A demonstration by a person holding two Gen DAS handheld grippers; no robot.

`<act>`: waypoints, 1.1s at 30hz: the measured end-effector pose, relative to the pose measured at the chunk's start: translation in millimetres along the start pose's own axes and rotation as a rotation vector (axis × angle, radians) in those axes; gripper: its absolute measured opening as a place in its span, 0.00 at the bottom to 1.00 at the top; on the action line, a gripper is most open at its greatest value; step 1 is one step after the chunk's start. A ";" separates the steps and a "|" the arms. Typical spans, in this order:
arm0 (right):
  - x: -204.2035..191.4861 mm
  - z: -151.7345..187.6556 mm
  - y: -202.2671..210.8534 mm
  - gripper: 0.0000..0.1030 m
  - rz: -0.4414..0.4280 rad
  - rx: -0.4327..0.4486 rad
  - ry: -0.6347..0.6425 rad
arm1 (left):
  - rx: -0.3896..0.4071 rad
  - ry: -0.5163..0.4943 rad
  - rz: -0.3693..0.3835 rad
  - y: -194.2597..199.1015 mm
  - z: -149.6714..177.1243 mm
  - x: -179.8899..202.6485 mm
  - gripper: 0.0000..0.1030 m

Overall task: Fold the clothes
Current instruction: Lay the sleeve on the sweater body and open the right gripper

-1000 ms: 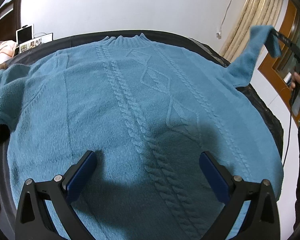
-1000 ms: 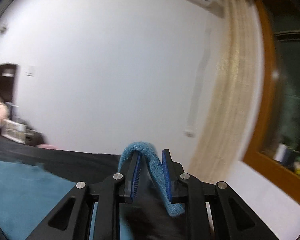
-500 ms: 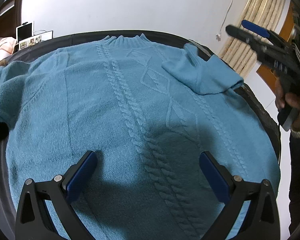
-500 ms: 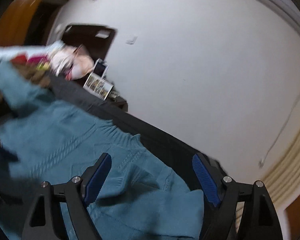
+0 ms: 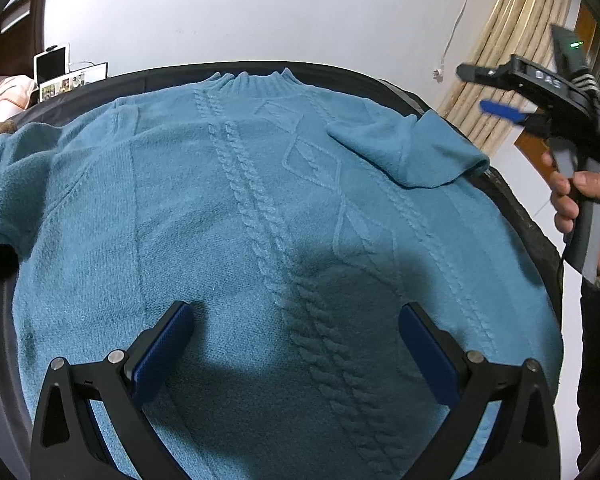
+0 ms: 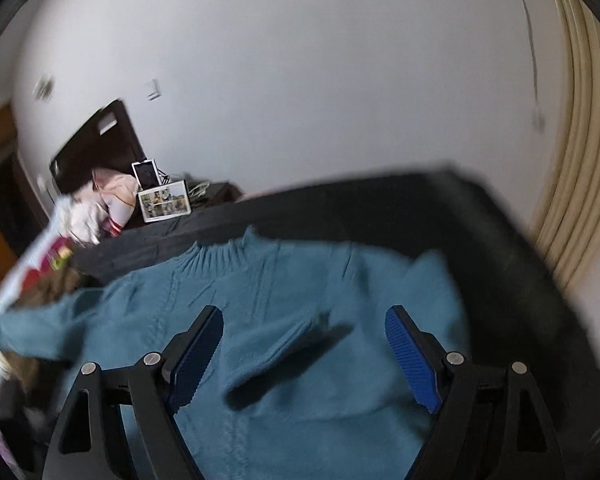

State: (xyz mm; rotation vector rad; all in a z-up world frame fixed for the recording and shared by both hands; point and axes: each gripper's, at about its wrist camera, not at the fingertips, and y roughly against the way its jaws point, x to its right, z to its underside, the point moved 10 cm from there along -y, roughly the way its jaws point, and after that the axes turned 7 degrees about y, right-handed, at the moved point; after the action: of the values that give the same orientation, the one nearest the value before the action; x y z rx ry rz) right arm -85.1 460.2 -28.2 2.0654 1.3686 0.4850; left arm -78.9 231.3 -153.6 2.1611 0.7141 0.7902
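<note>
Both claws are spread — the left gripper [image 5: 296, 344] over the teal cable-knit sweater [image 5: 240, 240], the right gripper [image 6: 304, 356] empty beside its loosely folded-in sleeve [image 5: 412, 152], which could slide off.

Showing a plain white-walled room with beige curtains at the right.

Spanning the back, a bare white wall [image 5: 284, 12], carrying a small switch plate [image 6: 153, 90] and a thin white cable [image 5: 458, 20] trailing down to a socket [image 5: 439, 74]. Hanging in ribbed beige folds at the right, a curtain [image 5: 508, 48], with orange-brown wooden trim [image 5: 580, 36] beside it. Standing at the far left, a dark wooden headboard [image 6: 100, 140], with pink and white bedding [image 6: 112, 196] heaped before it. Leaning near the bedding, a small white-framed screen [image 6: 146, 174] and a printed photo sheet [image 6: 165, 201] on a dark surface [image 6: 380, 208].
</note>
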 end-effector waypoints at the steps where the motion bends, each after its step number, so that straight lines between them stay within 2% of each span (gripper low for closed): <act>1: 4.1 5.0 -7.0 0.83 -0.037 -0.032 -0.050 | 0.001 -0.002 -0.003 -0.2 0.3 0.1 1.00; 3: 11.9 14.2 -20.2 0.82 -0.111 -0.096 -0.151 | 0.001 -0.004 -0.006 -0.3 0.7 0.0 1.00; 11: -33.0 34.6 -80.5 0.82 -0.187 -0.255 -0.159 | -0.001 0.004 0.005 0.5 0.5 -0.9 1.00; 15: -58.5 37.5 -99.8 0.83 -0.252 -0.295 -0.167 | -0.003 0.007 0.013 2.1 -0.2 -1.5 1.00; 17: -82.0 30.2 -91.2 0.83 -0.407 -0.251 -0.173 | -0.004 0.010 0.018 3.2 -1.9 -2.1 1.00; 18: -98.3 23.6 -80.1 0.83 -0.540 -0.216 -0.180 | -0.004 0.013 0.021 3.8 -2.7 -2.6 1.00; 19: -109.1 19.2 -71.2 0.83 -0.629 -0.195 -0.180 | -0.003 0.014 0.022 3.9 -3.2 -2.8 1.00; 22: -133.5 9.4 -39.2 0.83 -0.774 -0.128 -0.109 | -0.001 0.018 0.025 4.3 -4.7 -3.4 1.00; 24: -133.5 6.8 -28.4 0.83 -0.716 -0.076 -0.052 | 0.000 0.018 0.025 5.1 -6.4 -4.0 1.00; 27: -111.9 7.6 -28.1 0.83 -0.537 -0.012 -0.060 | 0.003 0.018 0.024 6.8 -8.8 -4.2 1.00; 33: -50.2 25.7 -40.5 0.83 -0.179 0.052 -0.088 | 0.000 0.052 0.054 9.3 -17.5 -8.8 1.00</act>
State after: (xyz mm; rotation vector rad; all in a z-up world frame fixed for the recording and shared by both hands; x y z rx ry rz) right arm -117.9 418.4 -72.9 1.9577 1.5100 0.2819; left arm -94.9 227.4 -139.5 2.1749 0.6843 0.8770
